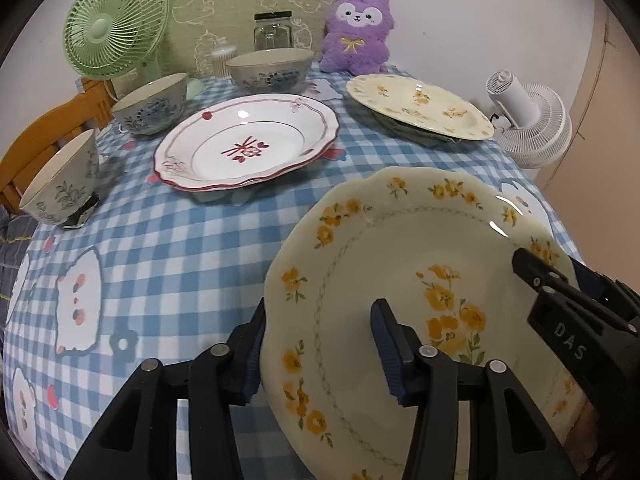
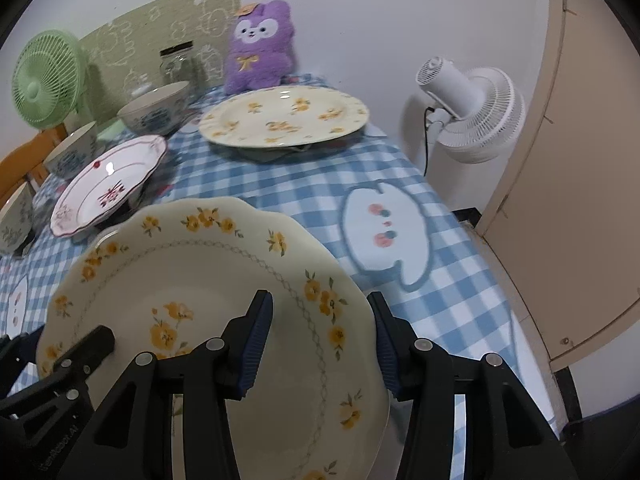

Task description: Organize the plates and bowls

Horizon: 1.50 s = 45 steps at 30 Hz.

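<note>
A cream scalloped plate (image 1: 400, 240) (image 2: 192, 272) with yellow flowers hangs tilted above the blue checked tablecloth (image 1: 168, 248). My left gripper (image 1: 320, 312) is shut on its left rim, one pad under the edge and one inside. My right gripper (image 2: 320, 300) is shut on the opposite rim. Farther back sit a white plate with red pattern (image 1: 248, 144) (image 2: 108, 184) and a flat yellow-flowered plate (image 1: 416, 104) (image 2: 284, 116) resting on something dark. Three blue-patterned bowls (image 1: 270, 70) (image 1: 152, 104) (image 1: 60, 184) stand along the left and back.
A green fan (image 1: 116, 24), a glass jar (image 1: 273, 30) and a purple plush toy (image 1: 358, 28) line the back wall. A white fan (image 2: 468, 112) stands off the table's right edge. A wooden chair (image 1: 44, 132) is at the left.
</note>
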Available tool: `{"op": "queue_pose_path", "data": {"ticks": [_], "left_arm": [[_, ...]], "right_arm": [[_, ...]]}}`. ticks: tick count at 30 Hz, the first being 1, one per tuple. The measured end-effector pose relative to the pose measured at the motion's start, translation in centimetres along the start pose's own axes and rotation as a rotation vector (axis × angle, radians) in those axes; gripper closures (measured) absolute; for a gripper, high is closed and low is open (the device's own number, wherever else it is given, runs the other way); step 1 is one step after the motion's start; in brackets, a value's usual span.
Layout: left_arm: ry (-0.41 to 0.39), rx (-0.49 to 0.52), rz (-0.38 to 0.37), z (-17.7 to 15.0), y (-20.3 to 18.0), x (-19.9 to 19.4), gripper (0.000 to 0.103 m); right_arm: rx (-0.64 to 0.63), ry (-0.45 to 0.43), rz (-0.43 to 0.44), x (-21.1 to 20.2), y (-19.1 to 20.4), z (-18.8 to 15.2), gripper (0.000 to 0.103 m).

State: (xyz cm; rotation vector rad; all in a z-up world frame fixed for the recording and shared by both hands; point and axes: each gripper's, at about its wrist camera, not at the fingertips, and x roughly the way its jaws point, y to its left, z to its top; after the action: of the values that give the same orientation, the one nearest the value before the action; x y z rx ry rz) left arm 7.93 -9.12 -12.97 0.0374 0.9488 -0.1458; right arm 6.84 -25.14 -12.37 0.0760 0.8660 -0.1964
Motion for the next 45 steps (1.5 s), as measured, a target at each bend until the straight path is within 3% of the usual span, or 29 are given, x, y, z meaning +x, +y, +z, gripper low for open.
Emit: {"op": "queue_pose_path", "data": {"ticks": [15, 30, 37, 45], "left_arm": [[0.009, 0.039, -0.024, 1.2, -3.4, 0.9, 0.055], [0.009, 0.038, -0.037, 1.2, -4.1, 1.2, 0.054], [0.001, 0.059, -0.043, 1.1, -4.2, 0.9, 0.035], [-0.021, 0.023, -0.036, 1.3, -3.4, 0.0, 0.019]], "right_arm": [[0.041, -0.016, -0.029, 0.6, -3.4, 0.5, 0.051], [0.046, -0.03, -0.006, 0.5, -4.3, 0.4, 0.048], [0.036, -0.028, 0.012, 0.0, -4.1, 0.3, 0.025], [0.008, -0.049, -0.008, -1.2, -3.5, 0.6, 0.023]]}}
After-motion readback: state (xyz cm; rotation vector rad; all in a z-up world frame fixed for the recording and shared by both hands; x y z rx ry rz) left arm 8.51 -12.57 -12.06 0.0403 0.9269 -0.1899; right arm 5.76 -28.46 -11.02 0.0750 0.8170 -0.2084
